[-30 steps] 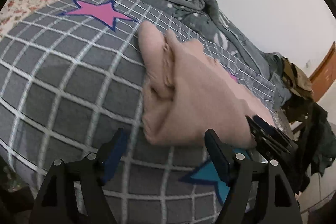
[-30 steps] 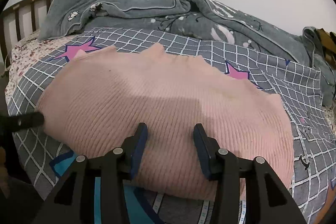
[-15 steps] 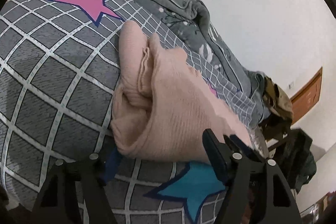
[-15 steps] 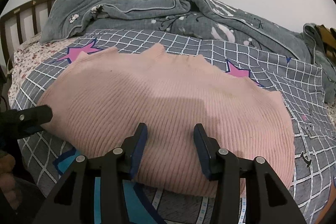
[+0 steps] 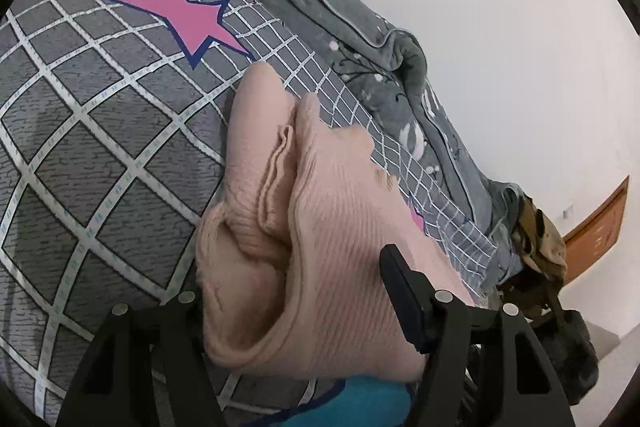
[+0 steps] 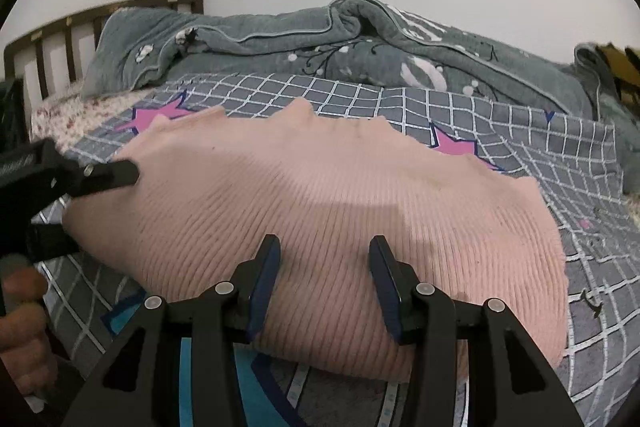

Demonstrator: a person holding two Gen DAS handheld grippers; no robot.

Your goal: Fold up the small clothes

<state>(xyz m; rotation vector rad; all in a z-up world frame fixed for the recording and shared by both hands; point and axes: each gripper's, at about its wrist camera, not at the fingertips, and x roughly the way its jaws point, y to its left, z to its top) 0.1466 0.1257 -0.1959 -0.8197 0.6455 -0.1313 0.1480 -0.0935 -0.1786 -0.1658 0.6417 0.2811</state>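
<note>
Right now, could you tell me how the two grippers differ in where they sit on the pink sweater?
The left gripper straddles the pink sweater at its bunched side edge, closing; the right gripper sits over the flat near hem, apart from the knit. Both have fabric between their fingers.

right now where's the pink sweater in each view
Left wrist: the sweater runs from centre to bottom, its bunched end between the left gripper's closing fingers.
Right wrist: sweater spread across the middle, near edge between the right gripper's fingers.
Shared landmark: pink star on the checked sheet.
</note>
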